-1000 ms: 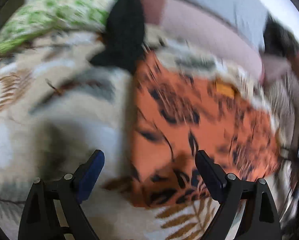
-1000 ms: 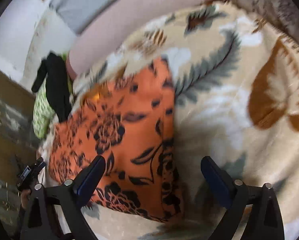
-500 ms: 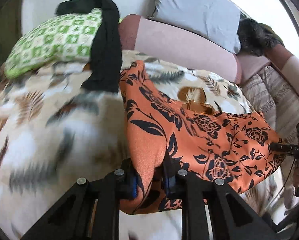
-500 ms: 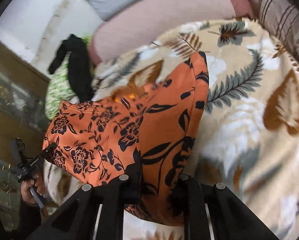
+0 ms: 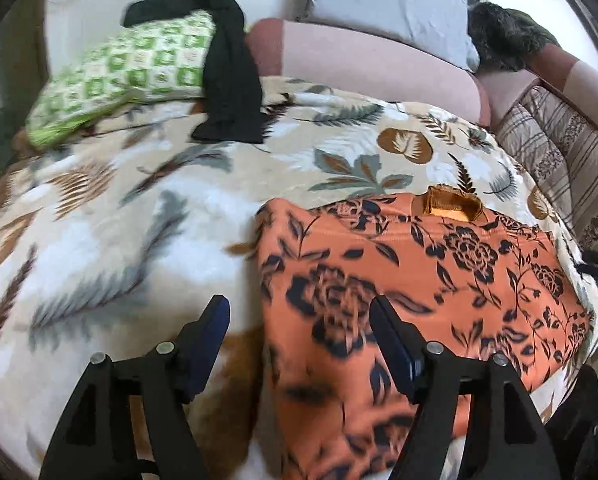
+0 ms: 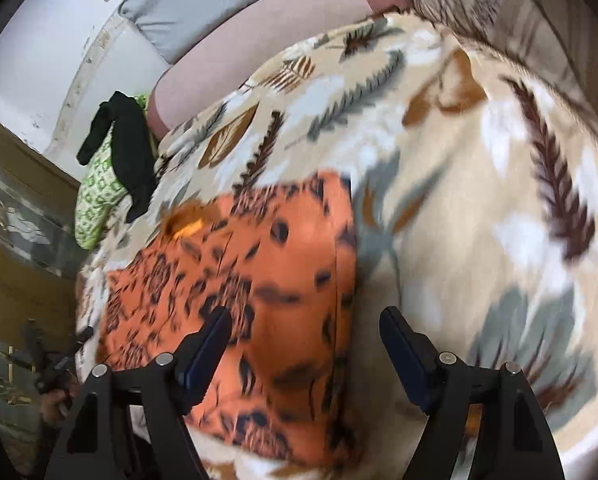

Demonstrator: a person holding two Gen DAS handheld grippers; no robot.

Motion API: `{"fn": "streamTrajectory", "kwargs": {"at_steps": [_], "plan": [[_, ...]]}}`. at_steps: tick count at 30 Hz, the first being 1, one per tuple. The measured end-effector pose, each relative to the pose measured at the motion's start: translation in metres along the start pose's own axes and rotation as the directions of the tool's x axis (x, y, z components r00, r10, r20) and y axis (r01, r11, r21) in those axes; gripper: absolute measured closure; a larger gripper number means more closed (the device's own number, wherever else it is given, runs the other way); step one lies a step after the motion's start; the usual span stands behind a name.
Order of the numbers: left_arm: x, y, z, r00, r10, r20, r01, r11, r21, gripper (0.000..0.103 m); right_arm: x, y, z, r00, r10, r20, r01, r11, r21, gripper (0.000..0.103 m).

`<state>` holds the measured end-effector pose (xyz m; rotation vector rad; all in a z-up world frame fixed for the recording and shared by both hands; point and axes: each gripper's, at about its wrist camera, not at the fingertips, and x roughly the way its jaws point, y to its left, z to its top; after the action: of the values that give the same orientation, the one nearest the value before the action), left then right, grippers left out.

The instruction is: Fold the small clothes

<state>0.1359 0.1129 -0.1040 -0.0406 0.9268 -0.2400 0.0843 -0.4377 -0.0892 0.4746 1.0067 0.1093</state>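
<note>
Orange floral garment point(image 5: 419, 300) now dropped flat on the leaf-print blanket point(image 5: 119, 240), both claws, left point(image 5: 299, 344) and right point(image 6: 305, 350), having just opened and released it; one fold apparently made, more likely left.

The leaf-patterned beige fleece blanket point(image 5: 111, 236) lies open to the left of the folded orange garment with black flowers point(image 5: 419, 292) — free passage there. At the far left a green-and-white checked pillow point(image 5: 127, 76) with a black cloth point(image 5: 231, 80) draped over it blocks the way; a pink bolster cushion point(image 5: 379, 76) closes the far edge — a striped brown cushion point(image 5: 563, 152) the right.
</note>
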Motion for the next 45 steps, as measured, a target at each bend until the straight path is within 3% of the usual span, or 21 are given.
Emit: {"fn": "streamTrajectory", "kwargs": {"at_steps": [6, 7, 8, 9, 10, 11, 12, 15, 20, 22, 25, 27, 31, 34, 37, 38, 40, 41, 42, 44, 45], "plan": [[0.040, 0.007, 0.031, 0.999, -0.008, -0.039, 0.007, 1.000, -0.013, 0.030, 0.052, 0.006, 0.032, 0.996, -0.078, -0.045, 0.075, 0.996, -0.057, 0.025], [0.049, 0.007, 0.036, 0.999, -0.016, -0.048, 0.015, 1.000, -0.017, 0.030, 0.061, 0.007, 0.035, 0.994, -0.086, -0.065, 0.083, 0.995, -0.058, 0.040], [0.056, 0.007, 0.041, 0.998, -0.020, -0.063, 0.019, 1.000, -0.019, 0.030, 0.072, 0.010, 0.036, 0.991, -0.096, -0.089, 0.091, 0.994, -0.057, 0.068], [0.062, 0.008, 0.042, 0.997, -0.017, -0.072, 0.016, 1.000, -0.017, 0.034, 0.080, 0.014, 0.038, 0.988, -0.119, -0.099, 0.114, 0.992, -0.060, 0.072], [0.065, 0.008, 0.044, 0.997, -0.019, -0.081, 0.019, 1.000, -0.009, 0.044, 0.082, 0.015, 0.038, 0.987, -0.125, -0.100, 0.118, 0.991, -0.066, 0.074], [0.072, 0.005, 0.046, 0.995, -0.009, -0.098, 0.010, 1.000, 0.006, 0.088, 0.082, 0.016, 0.037, 0.986, -0.127, -0.107, 0.119, 0.990, -0.075, 0.079], [0.076, 0.004, 0.048, 0.993, 0.017, -0.119, -0.014, 1.000, 0.021, 0.100, 0.081, 0.018, 0.038, 0.985, -0.134, -0.107, 0.125, 0.988, -0.086, 0.080], [0.059, 0.001, 0.053, 0.999, 0.021, -0.035, -0.020, 0.999, 0.031, 0.100, 0.072, 0.026, 0.041, 0.983, -0.158, -0.091, 0.146, 0.981, -0.127, 0.094], [0.026, 0.000, 0.063, 0.995, 0.022, 0.097, -0.025, 0.999, 0.032, 0.100, 0.039, 0.049, 0.056, 0.984, -0.173, 0.040, 0.177, 0.965, -0.195, 0.096], [0.050, 0.007, 0.065, 0.997, 0.061, 0.054, -0.062, 0.998, 0.027, 0.098, 0.045, 0.050, 0.063, 0.982, -0.180, 0.050, 0.186, 0.964, -0.190, 0.096], [0.104, 0.023, 0.057, 0.989, 0.106, -0.103, -0.110, 0.993, -0.033, 0.080, 0.092, 0.024, 0.066, 0.974, -0.220, -0.047, 0.211, 0.966, -0.152, 0.091], [0.097, 0.025, 0.055, 0.987, 0.148, -0.060, -0.151, 0.988, -0.038, 0.062, 0.099, 0.010, 0.061, 0.971, -0.234, -0.046, 0.229, 0.970, -0.087, 0.084], [0.045, 0.021, 0.054, 0.987, 0.152, 0.045, -0.151, 0.988, -0.025, 0.062, 0.062, 0.024, 0.053, 0.963, -0.260, 0.067, 0.265, 0.961, -0.076, 0.082], [0.005, 0.006, 0.045, 0.989, 0.116, 0.096, -0.117, 0.993, 0.013, 0.054, 0.035, 0.046, 0.042, 0.980, -0.181, 0.083, 0.189, 0.976, -0.105, 0.082], [-0.023, -0.022, 0.023, 0.991, 0.054, 0.125, -0.066, 0.994, 0.092, 0.038, 0.025, 0.074, 0.026, 1.000, -0.008, 0.025, 0.011, 0.989, -0.144, 0.080], [-0.025, -0.032, 0.014, 0.992, 0.038, 0.123, -0.053, 0.991, 0.119, 0.036, 0.033, 0.081, 0.021, 0.998, 0.059, -0.028, -0.062, 0.987, -0.146, 0.076], [-0.011, -0.043, 0.004, 0.996, 0.025, 0.081, -0.038, 0.987, 0.157, 0.036, 0.048, 0.080, 0.021, 0.993, 0.093, -0.073, -0.102, 0.986, -0.128, 0.065], [0.003, -0.044, 0.003, 0.999, 0.034, 0.042, -0.040, 0.988, 0.146, 0.036, 0.062, 0.072, 0.025, 0.991, 0.092, -0.093, -0.102, 0.989, -0.105, 0.046], [0.026, -0.039, 0.001, 0.999, 0.041, -0.013, -0.040, 0.994, 0.106, 0.036, 0.078, 0.056, 0.033, 0.994, 0.059, -0.089, -0.065, 0.996, -0.059, 0.038], [0.062, -0.026, -0.002, 0.990, 0.097, -0.104, -0.092, 0.994, 0.055, 0.035, 0.100, 0.022, 0.047, 0.996, 0.027, -0.085, -0.022, 0.998, 0.057, 0.034], [0.070, -0.018, 0.000, 0.988, 0.125, -0.093, -0.124, 0.992, 0.022, 0.032, 0.107, 0.005, 0.054, 0.994, 0.079, -0.069, -0.069, 0.989, 0.132, 0.034]]}}
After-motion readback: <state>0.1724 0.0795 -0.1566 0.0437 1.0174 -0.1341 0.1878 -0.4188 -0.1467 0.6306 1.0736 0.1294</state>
